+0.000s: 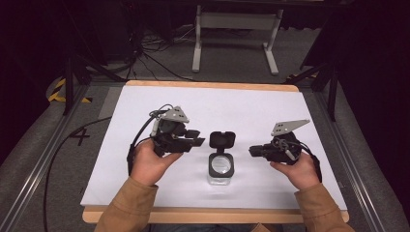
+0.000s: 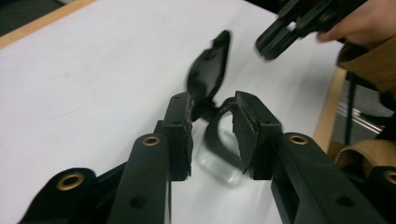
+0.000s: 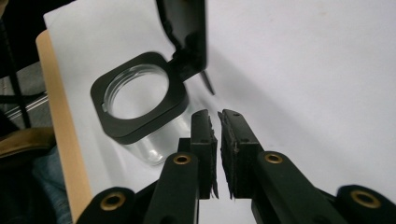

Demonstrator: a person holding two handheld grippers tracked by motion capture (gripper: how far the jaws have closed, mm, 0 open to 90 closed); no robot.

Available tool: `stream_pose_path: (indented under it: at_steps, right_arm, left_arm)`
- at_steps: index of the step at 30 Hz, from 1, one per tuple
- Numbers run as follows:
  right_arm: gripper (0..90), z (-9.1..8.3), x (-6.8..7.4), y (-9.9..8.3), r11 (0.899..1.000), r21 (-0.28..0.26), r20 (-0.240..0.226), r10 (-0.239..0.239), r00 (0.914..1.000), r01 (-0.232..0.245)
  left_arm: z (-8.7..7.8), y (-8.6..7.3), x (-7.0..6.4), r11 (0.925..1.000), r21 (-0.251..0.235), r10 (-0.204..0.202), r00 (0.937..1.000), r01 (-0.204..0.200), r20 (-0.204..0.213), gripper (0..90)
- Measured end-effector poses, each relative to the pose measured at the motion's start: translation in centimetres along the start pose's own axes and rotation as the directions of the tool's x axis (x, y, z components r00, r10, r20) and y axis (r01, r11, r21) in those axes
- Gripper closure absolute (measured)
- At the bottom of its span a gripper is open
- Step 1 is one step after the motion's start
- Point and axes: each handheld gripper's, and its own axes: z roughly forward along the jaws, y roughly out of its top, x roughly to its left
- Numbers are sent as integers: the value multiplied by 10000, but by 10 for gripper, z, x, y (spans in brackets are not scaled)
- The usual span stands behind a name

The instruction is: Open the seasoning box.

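The jar (image 1: 221,168) stands on the white table (image 1: 145,183), a bit nearer to my side than the middle. It is clear, with a black square collar on top. Its black lid (image 1: 222,139) is flipped up and back on a hinge, so the round mouth is open to the sky.

There is lots of bare white table all around the jar. The far edge is well away. The near wooden edge (image 1: 212,215) is close to the jar, just past my sleeves. In the right gripper view that wooden edge (image 3: 60,140) runs along right behind the jar (image 3: 140,102).

My left gripper (image 1: 196,138) is just beside the jar, up by the lid, but not touching it. Its fingers (image 2: 180,135) are apart, with a wide gap, and nothing sits between them. Looking along them, I see the jar collar (image 2: 219,135) and the lid (image 2: 208,74) just past the tips.

My right gripper (image 1: 252,151) is on the other side of the jar, near it, with a small strip of table between. Its fingers (image 3: 205,154) are almost together, with only a thin slit left, and they hold nothing.

Both my hands (image 1: 150,164) rest low by the table, pointing in at the jar from each side. My right hand (image 1: 297,171) holds its gripper lying flat.
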Motion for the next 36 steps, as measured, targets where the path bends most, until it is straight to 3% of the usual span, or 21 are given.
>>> stream_pose_path:
  at_steps: [6,9,10,12,17,20,21,22,23,26,27,28,29,31,34,36]
  right_arm:
    - [791,-14,-17,0,9992,-374,801,203,9966,-173]
    - [743,-18,-30,-7,9987,-384,1538,386,9873,-330]
    - [743,-18,-30,-7,9987,-384,1538,386,9873,-330]
    - [711,-18,-43,-16,9982,-422,2054,511,9773,-433]
    - [645,-18,-69,-35,9926,-466,2831,1207,9515,-1120]
    - [610,-16,-79,-44,9909,-421,3139,1346,9399,-1278]
    - [610,-16,-79,-44,9909,-421,3139,1346,9399,-1278]
    - [564,-13,-83,-49,9929,-195,3376,1173,9339,-1177]
    - [549,-12,-86,-51,9933,-157,3426,1132,9326,-1148]
    - [540,-8,-90,-55,9919,-38,3456,1201,9307,-1266]
    - [535,-5,-96,-61,9898,128,3544,1281,9263,-1418]
    - [535,-5,-96,-61,9898,128,3544,1281,9263,-1418]
    - [524,-2,-101,-66,9841,235,3605,1558,9196,-1760]
    - [524,-1,-103,-68,9846,247,3646,1524,9186,-1731]
    - [522,3,-107,-72,9837,217,3678,1584,9163,-1787]
    - [522,5,-109,-76,9835,217,3711,1590,9149,-1798]
  left_arm:
    - [-15,-18,26,9985,-94,-549,9947,542,-871,606]
    - [-16,-32,46,9947,-404,-967,9943,949,-439,583]
    - [-16,-32,46,9947,-404,-967,9943,949,-439,579]
    - [-11,-41,60,9941,-286,-1066,9909,1045,-821,579]
    - [-1,-60,82,9912,-136,-1323,9835,1317,-1236,574]
    - [6,-71,94,9867,-6,-1602,9736,1623,-1627,565]
    - [6,-71,94,9867,-6,-1602,9736,1623,-1627,568]
    - [8,-75,97,9855,-56,-1679,9712,1694,-1692,568]
    - [11,-81,103,9829,-3,-1812,9658,1843,-1854,568]
    - [15,-87,107,9815,171,-1833,9610,1909,-2071,565]
    - [19,-93,112,9790,361,-1881,9566,2009,-2225,561]
    - [19,-93,112,9790,361,-1881,9566,2009,-2225,557]
    - [24,-98,116,9761,459,-1959,9513,2125,-2379,549]
    - [25,-100,118,9741,660,-1942,9496,2163,-2460,547]
    - [32,-106,124,9620,832,-2341,9421,2602,-2400,545]
    - [34,-109,126,9594,936,-2372,9408,2660,-2423,545]
